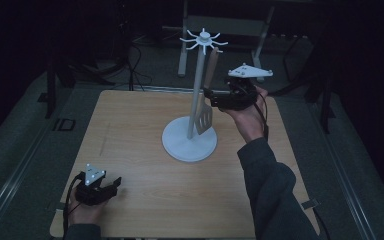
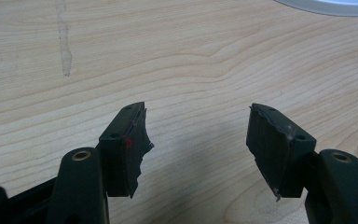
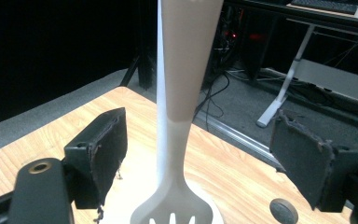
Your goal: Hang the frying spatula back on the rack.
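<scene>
A white utensil stand point(image 1: 190, 141) with a round base, a thin pole and a ring of hooks on top point(image 1: 204, 39) stands at the middle of the wooden table. A slotted spatula point(image 1: 206, 107) with a tan handle and grey-white blade hangs from a hook beside the pole, blade down. My right gripper point(image 1: 211, 97) is open just right of the spatula, its jaws to either side of the handle point(image 3: 186, 70) without touching it. My left gripper point(image 1: 114, 186) rests open near the table's front left corner, nothing between its jaws point(image 2: 196, 140).
The light wooden table point(image 1: 140, 125) sits on a dark grey floor. White desk legs point(image 1: 184, 45) and cables lie beyond the far edge. The stand's base edge point(image 2: 326, 7) shows ahead of the left gripper. The surroundings are dark.
</scene>
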Motion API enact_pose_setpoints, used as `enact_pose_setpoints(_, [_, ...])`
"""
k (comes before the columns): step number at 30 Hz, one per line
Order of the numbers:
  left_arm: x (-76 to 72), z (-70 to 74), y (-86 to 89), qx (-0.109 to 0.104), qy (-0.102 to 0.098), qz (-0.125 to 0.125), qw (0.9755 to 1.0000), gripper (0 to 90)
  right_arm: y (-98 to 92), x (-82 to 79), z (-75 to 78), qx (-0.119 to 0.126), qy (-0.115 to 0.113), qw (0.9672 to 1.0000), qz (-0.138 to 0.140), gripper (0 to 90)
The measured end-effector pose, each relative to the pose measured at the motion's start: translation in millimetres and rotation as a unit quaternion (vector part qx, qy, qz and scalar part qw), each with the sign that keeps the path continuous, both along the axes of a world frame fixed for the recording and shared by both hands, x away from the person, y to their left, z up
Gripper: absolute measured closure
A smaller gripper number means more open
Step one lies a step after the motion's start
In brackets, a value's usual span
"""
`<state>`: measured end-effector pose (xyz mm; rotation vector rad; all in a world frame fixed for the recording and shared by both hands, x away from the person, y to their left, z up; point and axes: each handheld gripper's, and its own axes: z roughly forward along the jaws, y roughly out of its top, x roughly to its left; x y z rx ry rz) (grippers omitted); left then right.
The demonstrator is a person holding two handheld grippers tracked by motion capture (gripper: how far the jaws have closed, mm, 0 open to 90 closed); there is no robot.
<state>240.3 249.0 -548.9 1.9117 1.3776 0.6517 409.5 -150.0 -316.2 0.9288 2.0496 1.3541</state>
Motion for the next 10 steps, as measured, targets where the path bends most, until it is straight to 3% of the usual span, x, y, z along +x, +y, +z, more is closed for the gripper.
enact_pose_setpoints(8, [0.3,-0.3,0.0,0.001,-0.003,0.001,1.0000,37.0,-14.8,-8.1,-12.2,0.001,0.008,1.0000,-0.002,19.1])
enact_pose_setpoints(10, [0.2,-0.2,0.4,0.001,-0.004,0.002,1.0000,37.0,-25.4,-14.8,-22.8,0.000,0.010,1.0000,-0.002,19.1])
